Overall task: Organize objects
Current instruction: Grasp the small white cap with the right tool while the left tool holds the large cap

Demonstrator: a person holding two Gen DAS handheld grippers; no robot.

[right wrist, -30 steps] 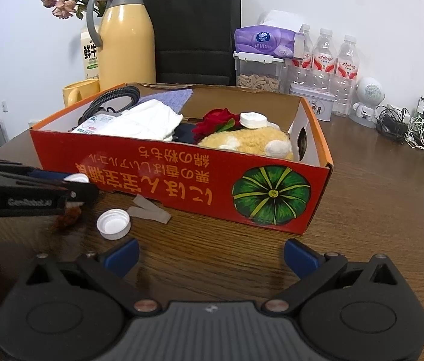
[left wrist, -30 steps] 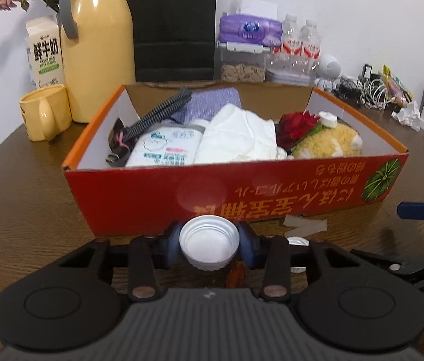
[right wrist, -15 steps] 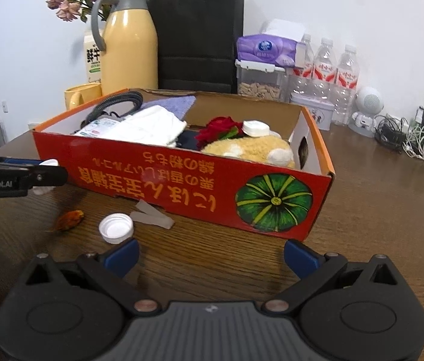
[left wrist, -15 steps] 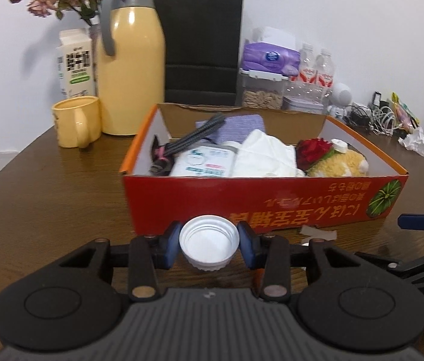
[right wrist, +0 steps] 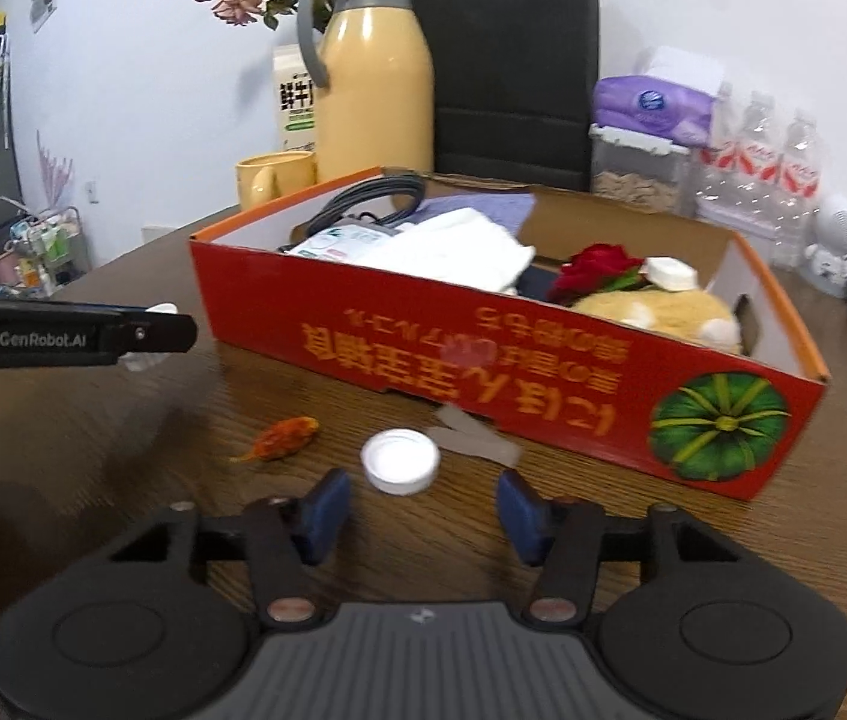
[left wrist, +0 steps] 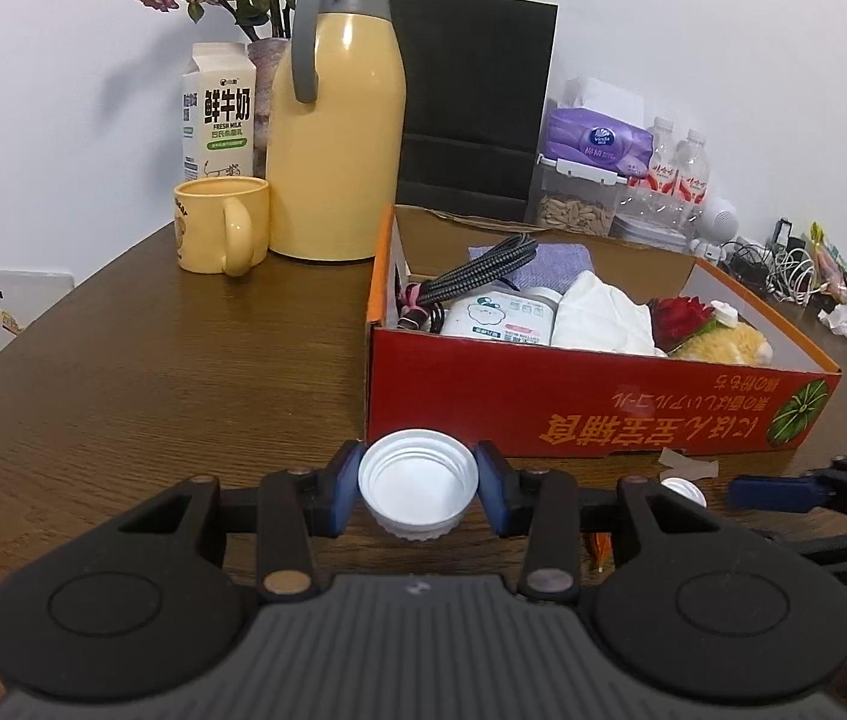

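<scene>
Left gripper [left wrist: 417, 495] clamped on a white bottle cap [left wrist: 418, 491], open side facing the camera, held just in front of the red cardboard box [left wrist: 603, 414]'s near left corner. Right gripper [right wrist: 417, 507] with jaws closing, nothing between them yet; a second white cap [right wrist: 400, 459] lying on the wooden surface [left wrist: 153, 372] just ahead of the tips, close to the box's front wall. Orange scrap [right wrist: 282, 438] left of that cap, strips of tape [right wrist: 474, 435] poking out from under the box edge. Box already stuffed: black cable [left wrist: 483, 267], wipes pack [left wrist: 501, 315], white cloth [left wrist: 600, 318], red rose [left wrist: 681, 315], plush toy [left wrist: 723, 348]. Behind the box: yellow thermos [left wrist: 336, 144], yellow mug [left wrist: 222, 222], milk carton [left wrist: 219, 114], black paper bag [left wrist: 474, 102].
</scene>
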